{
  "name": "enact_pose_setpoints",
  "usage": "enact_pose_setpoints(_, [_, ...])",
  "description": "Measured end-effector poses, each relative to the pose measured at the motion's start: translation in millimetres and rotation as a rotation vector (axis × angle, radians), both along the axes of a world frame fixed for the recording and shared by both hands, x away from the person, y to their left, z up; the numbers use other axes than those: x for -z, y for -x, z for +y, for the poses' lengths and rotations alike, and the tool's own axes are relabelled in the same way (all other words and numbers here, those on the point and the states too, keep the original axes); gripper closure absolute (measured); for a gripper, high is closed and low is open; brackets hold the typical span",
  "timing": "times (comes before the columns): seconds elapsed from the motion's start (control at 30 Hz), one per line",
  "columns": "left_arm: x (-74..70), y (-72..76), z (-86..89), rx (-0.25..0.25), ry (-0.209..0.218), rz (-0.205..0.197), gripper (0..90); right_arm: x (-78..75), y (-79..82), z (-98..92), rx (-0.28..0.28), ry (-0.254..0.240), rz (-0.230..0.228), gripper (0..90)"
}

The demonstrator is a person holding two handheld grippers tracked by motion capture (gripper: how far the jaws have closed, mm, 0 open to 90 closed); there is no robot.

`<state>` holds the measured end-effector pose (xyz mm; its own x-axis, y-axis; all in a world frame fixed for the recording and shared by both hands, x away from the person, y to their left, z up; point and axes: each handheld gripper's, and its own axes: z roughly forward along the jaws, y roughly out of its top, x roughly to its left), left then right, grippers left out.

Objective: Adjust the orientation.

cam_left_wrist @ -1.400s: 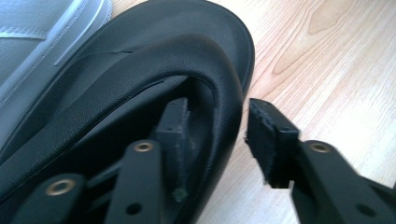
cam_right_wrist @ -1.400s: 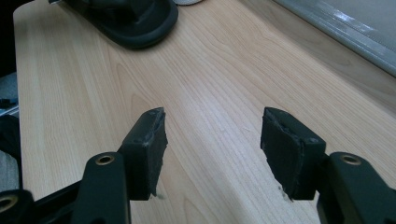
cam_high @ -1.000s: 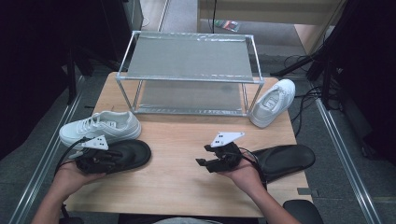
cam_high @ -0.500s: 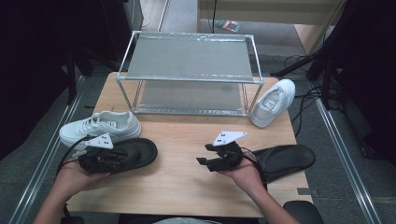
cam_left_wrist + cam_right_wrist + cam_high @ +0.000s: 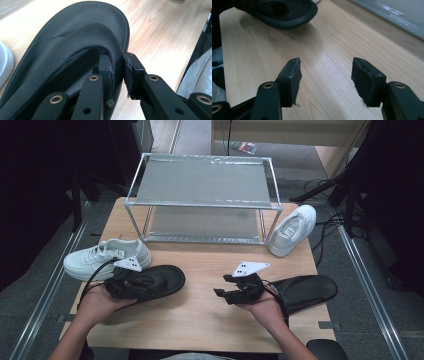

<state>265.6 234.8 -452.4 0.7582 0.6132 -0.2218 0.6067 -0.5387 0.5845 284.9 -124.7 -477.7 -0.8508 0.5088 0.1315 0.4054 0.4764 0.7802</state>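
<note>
From the high view, the left gripper grips a black sandal just in front of the white sneaker — the sandal lies between that sneaker and the right gripper, whose jaws stand apart over the bare desk.

In the left gripper view the jaws are clenched on the strap of the black sandal, one pad inside, one outside.

In the right gripper view the jaws are released — nothing between them, the black sandal well beyond.
</note>
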Motion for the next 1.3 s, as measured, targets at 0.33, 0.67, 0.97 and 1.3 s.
enact_pose_setpoints(0.33, [-2.0,-15.0,-36.8,0.042,-0.007,0.008,78.1,1.3,4.8,-8.6,0.039,0.000,0.004,41.9])
enact_pose_setpoints(0.67, [-4.6,-33.6,-74.9,0.072,-0.024,0.035,78.0,2.6,10.6,-19.0,0.081,0.001,-0.003,41.9])
enact_pose_setpoints(0.97, [-6.6,-51.0,-110.6,0.103,-0.014,0.047,77.9,1.3,15.1,-29.0,0.125,-0.009,-0.005,41.9])
enact_pose_setpoints(1.3, [8.1,-65.7,-145.1,0.123,-0.003,0.060,77.6,2.1,17.5,-37.8,0.171,-0.015,0.001,41.9])
